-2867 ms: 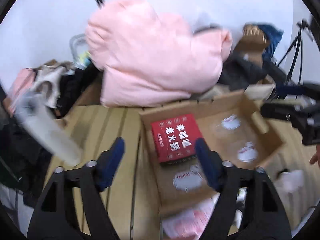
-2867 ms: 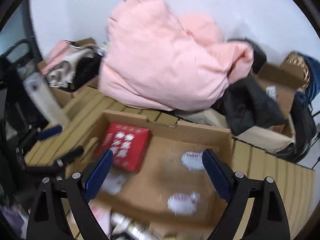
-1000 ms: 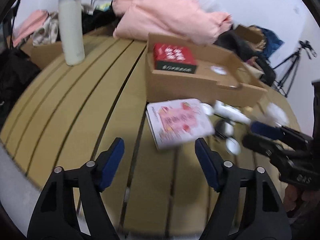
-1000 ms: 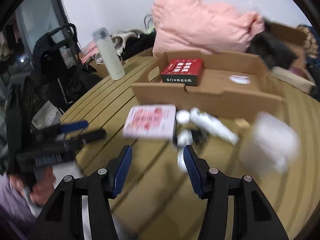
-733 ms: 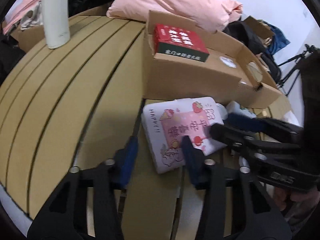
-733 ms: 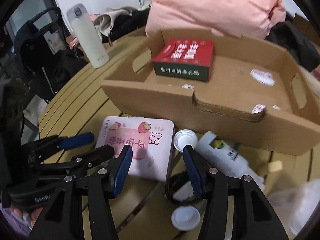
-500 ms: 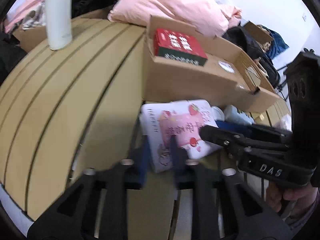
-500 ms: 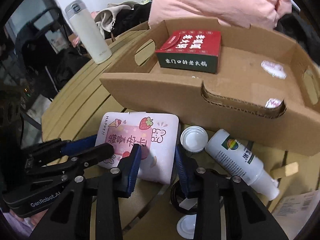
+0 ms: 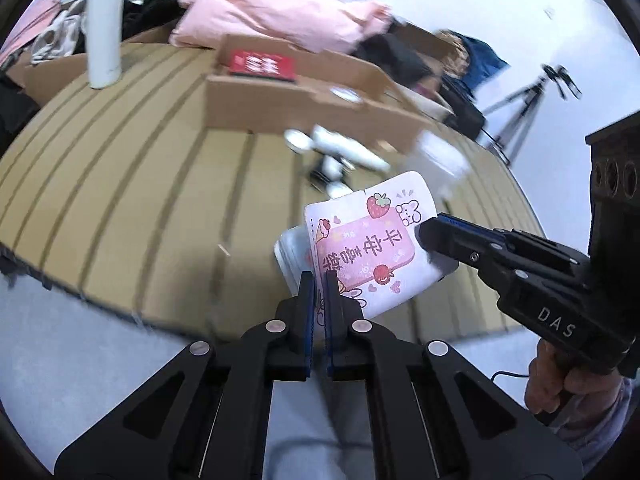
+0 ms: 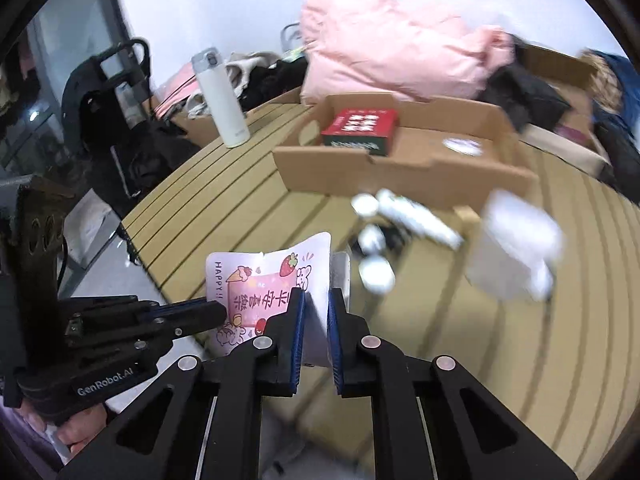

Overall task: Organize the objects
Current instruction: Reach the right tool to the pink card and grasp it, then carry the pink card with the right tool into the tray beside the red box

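2 grippers are clamping 1 pink-and-white packet (image 9: pixel 362 246) and holding it in the air over the near edge of a slatted wooden table (image 9: pixel 132 184). At the far side of the table, a pink quilt (image 10: pixel 392 48) is lying heaped against the wall, beside dark clothing. A cardboard tray (image 10: pixel 404 168) is sitting in front of the quilt, with a red box (image 10: pixel 362 126) resting in its left end and a round white sticker on its floor. A white flask (image 10: pixel 222 98) is standing upright on the table, well to the left of the tray. Near the tray's front wall, a white bottle (image 10: pixel 416 216) is lying on its side among several small white caps, and a blurred white bag (image 10: pixel 516 244) is sitting to their right. The left gripper (image 9: pixel 318 292) is biting the packet's lower edge, its blue pads pressing on the wrapper with its jaws just having closed. The right gripper (image 10: pixel 316 312) is pinching the packet's opposite end, its jaws likewise having just been closing on it. A strawberry and a small bear are showing on the packet's printed face, which is bowing slightly between the 2 grips. A hand (image 9: pixel 560 376) is gripping the right gripper's handle.
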Available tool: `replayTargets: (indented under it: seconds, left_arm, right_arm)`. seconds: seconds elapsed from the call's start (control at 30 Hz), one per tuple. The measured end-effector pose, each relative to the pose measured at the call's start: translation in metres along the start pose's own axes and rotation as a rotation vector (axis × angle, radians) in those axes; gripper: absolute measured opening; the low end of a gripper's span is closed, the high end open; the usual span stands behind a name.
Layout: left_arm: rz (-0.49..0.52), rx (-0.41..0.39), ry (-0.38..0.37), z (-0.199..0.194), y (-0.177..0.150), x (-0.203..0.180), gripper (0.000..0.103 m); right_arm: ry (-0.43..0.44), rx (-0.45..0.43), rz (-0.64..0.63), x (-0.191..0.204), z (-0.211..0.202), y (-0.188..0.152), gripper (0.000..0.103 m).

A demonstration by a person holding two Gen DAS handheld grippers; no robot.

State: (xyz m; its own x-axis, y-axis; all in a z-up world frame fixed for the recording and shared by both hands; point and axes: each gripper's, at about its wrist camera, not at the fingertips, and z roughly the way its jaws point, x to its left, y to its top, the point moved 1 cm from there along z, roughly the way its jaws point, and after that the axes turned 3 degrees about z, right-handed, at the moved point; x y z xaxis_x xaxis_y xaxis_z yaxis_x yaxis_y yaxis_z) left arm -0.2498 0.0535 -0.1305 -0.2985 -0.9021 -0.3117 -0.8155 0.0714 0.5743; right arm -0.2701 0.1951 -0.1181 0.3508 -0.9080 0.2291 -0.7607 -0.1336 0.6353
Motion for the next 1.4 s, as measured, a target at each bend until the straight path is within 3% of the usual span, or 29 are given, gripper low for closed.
replayTargets:
  seconds: [0.17, 0.33, 0.4, 0.5, 0.53, 0.63, 0.67, 0.77, 0.83, 0.9, 0.93, 1.0, 1.03, 1.13, 1.2, 1.3, 1.4]
  left_arm:
    - [0.059, 0.04, -0.019, 0.012, -0.013, -0.034, 0.0]
    - [0.098, 0.003, -0.083, 0.007, -0.007, -0.053, 0.0]
    - [0.105, -0.005, -0.046, 0.014, -0.006, -0.051, 0.0]
    - [0.112, 0.056, 0.0, 0.028, -0.015, -0.044, 0.002]
    - [0.112, 0.077, -0.007, 0.032, -0.019, -0.043, 0.009]
    - [0.121, 0.105, 0.004, 0.036, -0.027, -0.042, 0.054]
    - [0.125, 0.105, -0.011, 0.035, -0.028, -0.041, 0.056]
    - [0.12, 0.11, -0.033, 0.039, -0.028, -0.041, 0.056]
    - [0.097, 0.133, -0.049, 0.047, -0.025, -0.04, 0.053]
    - [0.069, 0.169, -0.052, 0.056, -0.025, -0.038, 0.047]
    - [0.064, 0.179, -0.046, 0.058, -0.025, -0.037, 0.038]
    - [0.054, 0.183, -0.053, 0.059, -0.026, -0.036, 0.031]
    - [0.056, 0.182, -0.063, 0.058, -0.026, -0.037, 0.023]
    - [0.069, 0.161, -0.047, 0.057, -0.023, -0.041, 0.016]
    - [0.062, 0.146, -0.045, 0.056, -0.02, -0.041, 0.012]
    - [0.06, 0.11, -0.031, 0.052, -0.009, -0.042, 0.009]
    - [0.055, 0.066, -0.009, 0.047, 0.01, -0.041, 0.008]
  right_arm:
    - [-0.054, 0.019, 0.107, -0.032, -0.027, -0.046, 0.013]
    - [-0.032, 0.024, 0.144, -0.045, -0.035, -0.061, 0.007]
    - [-0.055, 0.02, 0.14, -0.047, -0.029, -0.062, 0.007]
    - [-0.146, 0.028, 0.145, -0.056, -0.009, -0.065, 0.006]
    - [-0.156, 0.038, 0.156, -0.061, -0.004, -0.068, 0.006]
    - [-0.135, 0.033, 0.211, -0.074, 0.001, -0.076, 0.006]
    - [-0.127, 0.023, 0.227, -0.076, -0.001, -0.076, 0.006]
    - [-0.118, -0.049, 0.228, -0.078, -0.011, -0.077, 0.007]
    - [-0.04, -0.049, 0.242, -0.08, -0.013, -0.074, 0.007]
    - [-0.016, -0.039, 0.244, -0.081, -0.012, -0.071, 0.008]
    - [-0.028, -0.033, 0.246, -0.082, -0.011, -0.072, 0.015]
    - [-0.061, 0.004, 0.252, -0.084, -0.004, -0.073, 0.031]
    - [-0.055, 0.013, 0.255, -0.085, -0.002, -0.075, 0.035]
    - [-0.027, 0.028, 0.257, -0.082, 0.003, -0.079, 0.045]
    - [-0.005, 0.04, 0.242, -0.079, 0.007, -0.08, 0.045]
    - [-0.039, 0.033, 0.23, -0.076, 0.008, -0.079, 0.044]
    - [-0.071, -0.008, 0.211, -0.073, 0.001, -0.065, 0.031]
